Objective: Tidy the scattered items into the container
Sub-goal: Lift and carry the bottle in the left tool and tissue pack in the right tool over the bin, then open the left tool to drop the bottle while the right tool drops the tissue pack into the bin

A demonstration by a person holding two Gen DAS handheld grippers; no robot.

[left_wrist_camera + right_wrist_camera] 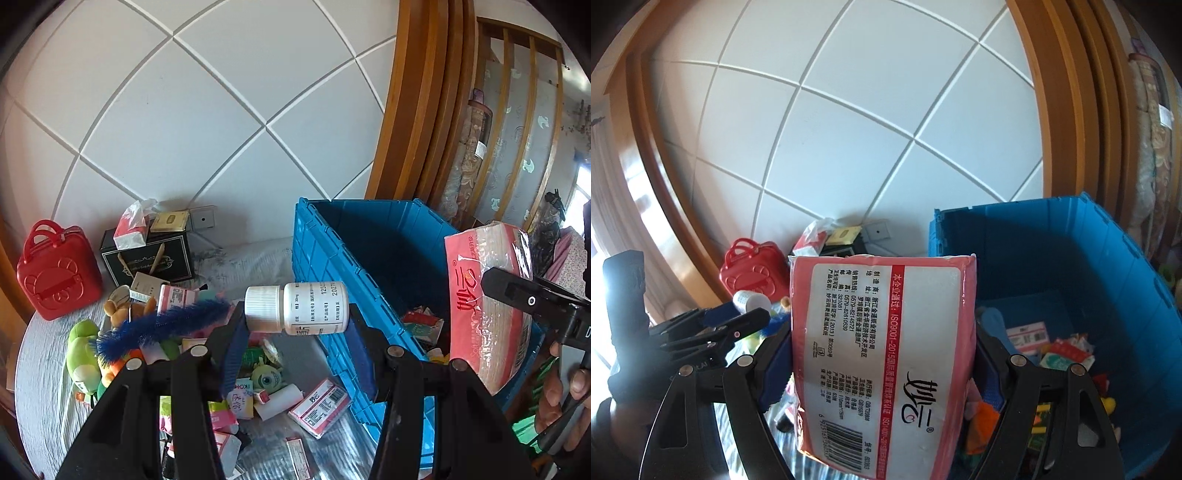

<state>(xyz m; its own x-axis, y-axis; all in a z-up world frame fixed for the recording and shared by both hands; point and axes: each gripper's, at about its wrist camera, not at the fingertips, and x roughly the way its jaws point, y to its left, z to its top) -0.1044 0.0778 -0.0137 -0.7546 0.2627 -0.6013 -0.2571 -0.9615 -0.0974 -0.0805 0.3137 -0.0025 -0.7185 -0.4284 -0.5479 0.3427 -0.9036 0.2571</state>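
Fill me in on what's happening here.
A person is tidying clutter into the blue crate. The left hand-held gripper grips a white pill bottle lying sideways, and the right hand-held gripper clamps a pink tissue pack. Both are held in the air near the crate; toys and small boxes remain outside it.

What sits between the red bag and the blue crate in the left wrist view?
A black box topped by a tissue pack, between the red bag and blue crate.

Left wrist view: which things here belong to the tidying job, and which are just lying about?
In the job:
white pill bottle, in left hand-held gripper
pink tissue pack, in right hand-held gripper
blue crate

Lying about:
red toy case
black gift box
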